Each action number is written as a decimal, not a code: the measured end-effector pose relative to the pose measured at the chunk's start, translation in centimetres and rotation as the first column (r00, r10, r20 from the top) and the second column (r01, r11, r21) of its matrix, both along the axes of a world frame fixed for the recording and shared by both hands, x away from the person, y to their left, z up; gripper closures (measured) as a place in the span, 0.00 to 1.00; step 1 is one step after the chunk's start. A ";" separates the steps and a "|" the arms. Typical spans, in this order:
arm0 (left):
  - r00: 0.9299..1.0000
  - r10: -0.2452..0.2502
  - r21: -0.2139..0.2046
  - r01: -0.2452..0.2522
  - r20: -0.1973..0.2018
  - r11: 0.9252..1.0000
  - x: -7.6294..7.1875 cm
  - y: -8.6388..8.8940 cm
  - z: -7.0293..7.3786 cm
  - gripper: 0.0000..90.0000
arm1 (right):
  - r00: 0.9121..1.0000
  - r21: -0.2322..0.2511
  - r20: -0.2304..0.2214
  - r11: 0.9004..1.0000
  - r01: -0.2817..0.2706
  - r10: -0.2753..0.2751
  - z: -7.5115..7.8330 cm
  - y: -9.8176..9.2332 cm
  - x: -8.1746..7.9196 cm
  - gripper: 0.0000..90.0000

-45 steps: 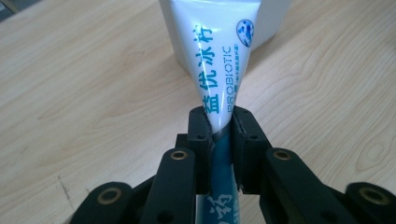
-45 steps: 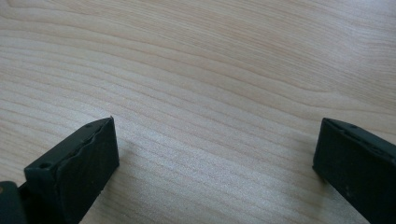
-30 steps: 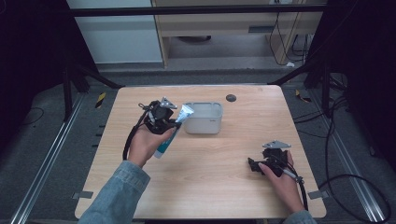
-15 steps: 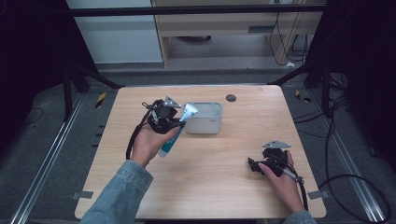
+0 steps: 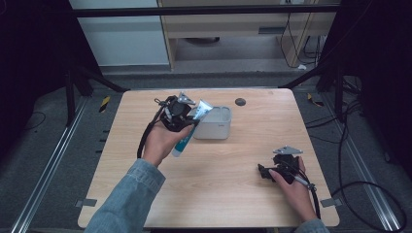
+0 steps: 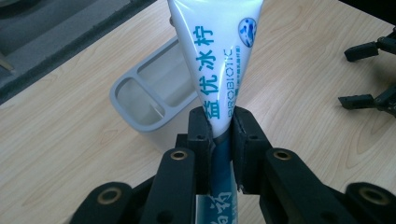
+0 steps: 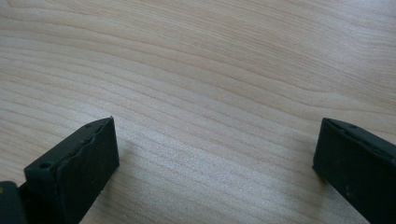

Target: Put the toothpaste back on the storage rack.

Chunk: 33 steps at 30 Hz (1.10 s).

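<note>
A white and teal toothpaste tube (image 5: 190, 130) (image 6: 215, 70) is clamped in my left gripper (image 5: 183, 121) (image 6: 220, 126), whose jaws are shut on its middle. The tube tilts, its flat white end raised toward a grey holder (image 5: 214, 124) (image 6: 154, 100) with divided compartments, just beside it. Near the table's front right, my right gripper (image 5: 265, 171) (image 7: 215, 149) rests low over bare wood, jaws wide open with nothing between them. It also appears far off in the left gripper view as the right gripper (image 6: 369, 74).
A small dark round disc (image 5: 240, 102) lies on the wooden table (image 5: 218, 194) near its far edge, behind the holder. Cables trail from both grippers off the table's sides. Dark frame legs stand beyond the table's corners.
My left gripper has lifted the tube a little and carried it toward the grey holder. The right gripper has stayed where it was.
</note>
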<state>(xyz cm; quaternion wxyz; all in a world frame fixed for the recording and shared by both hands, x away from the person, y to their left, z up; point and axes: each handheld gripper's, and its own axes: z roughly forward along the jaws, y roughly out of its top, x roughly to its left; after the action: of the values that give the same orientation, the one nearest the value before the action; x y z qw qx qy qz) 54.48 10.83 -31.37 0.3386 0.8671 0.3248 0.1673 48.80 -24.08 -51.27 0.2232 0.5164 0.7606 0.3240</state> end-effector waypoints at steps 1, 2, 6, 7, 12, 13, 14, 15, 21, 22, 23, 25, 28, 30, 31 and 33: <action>1.000 -0.002 0.005 0.002 0.005 1.000 0.1 -0.3 0.2 0.87 | 1.000 0.001 0.000 1.000 0.000 0.000 0.0 0.0 0.0 0.00; 1.000 -0.004 0.006 0.004 0.009 1.000 0.3 -0.6 0.3 0.87 | 1.000 0.000 0.000 1.000 0.000 0.000 0.0 0.0 0.0 0.00; 1.000 -0.014 0.003 0.014 0.017 1.000 0.6 -1.6 0.9 0.87 | 1.000 0.000 0.000 1.000 0.000 0.000 0.0 0.0 0.0 0.00; 1.000 -0.017 0.007 0.017 0.018 1.000 0.7 -1.8 1.0 0.87 | 1.000 0.004 -0.002 1.000 0.000 0.000 0.0 0.0 0.0 0.00; 0.999 -0.024 -0.011 0.024 0.035 1.000 1.4 -3.2 1.9 0.87 | 1.000 -0.002 -0.002 1.000 -0.001 0.001 0.0 0.0 0.0 0.00; 0.999 -0.024 -0.011 0.024 0.035 1.000 1.4 -3.2 1.9 0.87 | 1.000 -0.002 -0.002 1.000 -0.001 0.001 0.0 0.0 0.0 0.00; 0.999 -0.026 -0.012 0.027 0.037 1.000 1.6 -3.4 2.0 0.87 | 1.000 -0.005 -0.001 1.000 -0.001 0.001 0.0 0.0 0.0 0.00; 0.999 -0.026 -0.014 0.026 0.039 1.000 1.7 -3.5 2.0 0.87 | 1.000 -0.001 -0.003 1.000 -0.001 0.001 0.0 0.0 0.0 0.00; 0.999 -0.021 -0.022 0.022 0.047 1.000 2.2 -4.0 2.5 0.87 | 1.000 -0.004 -0.001 1.000 -0.001 0.001 0.0 0.0 0.0 0.00; 0.999 -0.024 -0.026 0.025 0.048 0.999 2.5 -4.3 2.7 0.87 | 1.000 -0.001 -0.001 1.000 0.000 0.000 0.0 0.0 0.0 0.00; 0.999 -0.024 -0.026 0.025 0.048 0.999 2.5 -4.3 2.7 0.87 | 1.000 -0.001 -0.001 1.000 0.000 0.000 0.0 0.0 0.0 0.00; 0.999 -0.025 -0.027 0.026 0.048 0.999 2.9 -4.7 2.9 0.87 | 1.000 -0.004 -0.001 1.000 -0.001 0.001 0.0 0.0 0.0 0.00; 0.998 -0.017 -0.032 0.019 0.055 0.999 3.4 -5.0 3.2 0.87 | 1.000 -0.004 -0.001 1.000 -0.001 0.001 0.0 0.0 0.0 0.00; 0.998 -0.015 -0.036 0.017 0.060 0.999 3.5 -5.1 3.3 0.87 | 1.000 -0.003 -0.001 1.000 -0.001 0.001 0.0 0.0 0.0 0.00; 0.998 -0.011 -0.040 0.014 0.063 0.999 3.6 -5.2 3.5 0.87 | 1.000 -0.003 -0.001 1.000 -0.001 0.001 0.0 0.0 0.0 0.00; 0.998 -0.005 -0.042 0.008 0.069 0.999 3.9 -5.3 3.8 0.87 | 1.000 -0.004 -0.001 1.000 -0.001 0.001 0.0 0.0 0.0 0.00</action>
<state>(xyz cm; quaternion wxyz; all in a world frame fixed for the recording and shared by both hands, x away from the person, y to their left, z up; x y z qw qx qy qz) 58.42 5.56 -27.59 0.3686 0.8545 0.3135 0.1890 48.80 -24.10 -51.27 0.2238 0.5158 0.7615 0.3223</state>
